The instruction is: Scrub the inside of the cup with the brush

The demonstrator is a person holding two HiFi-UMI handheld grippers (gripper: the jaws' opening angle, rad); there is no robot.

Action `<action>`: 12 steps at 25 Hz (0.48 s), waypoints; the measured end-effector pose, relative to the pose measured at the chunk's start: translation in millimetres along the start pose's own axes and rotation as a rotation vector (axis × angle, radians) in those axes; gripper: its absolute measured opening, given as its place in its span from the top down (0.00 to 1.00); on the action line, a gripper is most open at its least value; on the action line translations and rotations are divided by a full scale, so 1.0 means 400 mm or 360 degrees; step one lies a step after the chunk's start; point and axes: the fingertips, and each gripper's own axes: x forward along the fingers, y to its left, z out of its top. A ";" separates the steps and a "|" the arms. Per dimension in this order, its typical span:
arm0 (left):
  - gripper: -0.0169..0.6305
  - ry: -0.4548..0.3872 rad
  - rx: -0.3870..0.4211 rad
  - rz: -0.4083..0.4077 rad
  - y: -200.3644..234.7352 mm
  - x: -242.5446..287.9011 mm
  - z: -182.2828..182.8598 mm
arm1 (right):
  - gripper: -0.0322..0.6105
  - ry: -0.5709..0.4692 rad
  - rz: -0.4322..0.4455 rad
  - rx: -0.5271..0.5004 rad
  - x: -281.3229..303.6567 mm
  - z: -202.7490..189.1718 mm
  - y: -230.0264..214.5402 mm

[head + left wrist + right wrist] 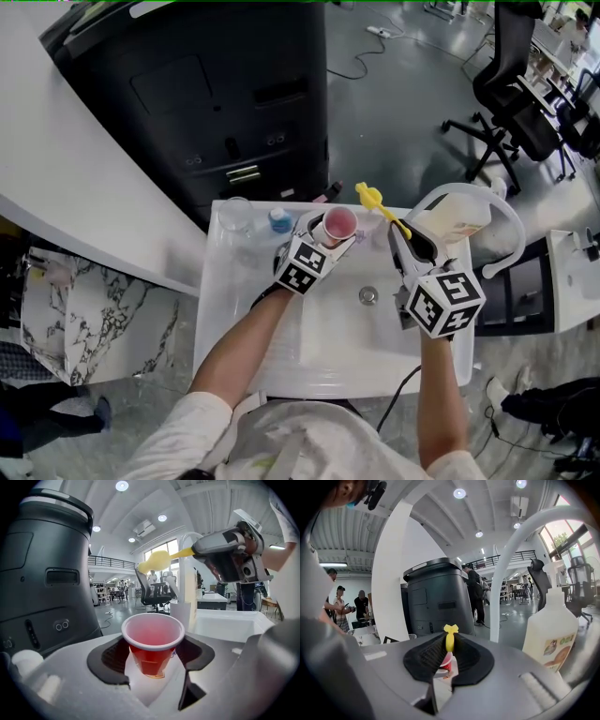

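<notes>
Red cup [152, 637] gripped mouth-up in left tongs [152, 654], interior exposed; right tongs [446, 660] clamp the yellow brush [377, 203] at its two o'clock, poised to enter.

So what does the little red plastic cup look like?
The small red plastic cup has a white rim and a pale pink, empty inside. It stands upright, mouth up, above the white sink, between the black pads of the left gripper, which touch both sides. The yellow brush is above, not touching.

Stock: one cup [340, 223], one brush [383, 212], one glass [234, 217], one big bottle [459, 220], one sink [337, 342], two grippers, namely left gripper [328, 234] and right gripper [401, 234].
</notes>
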 end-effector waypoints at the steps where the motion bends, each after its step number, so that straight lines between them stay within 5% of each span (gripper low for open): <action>1: 0.49 -0.0006 0.0003 0.0006 -0.001 -0.012 0.008 | 0.89 -0.0004 0.0001 0.0003 -0.004 0.002 0.004; 12: 0.49 -0.0073 0.0053 0.0112 0.020 -0.146 0.108 | 0.89 -0.0063 0.0051 -0.0015 -0.036 0.042 0.054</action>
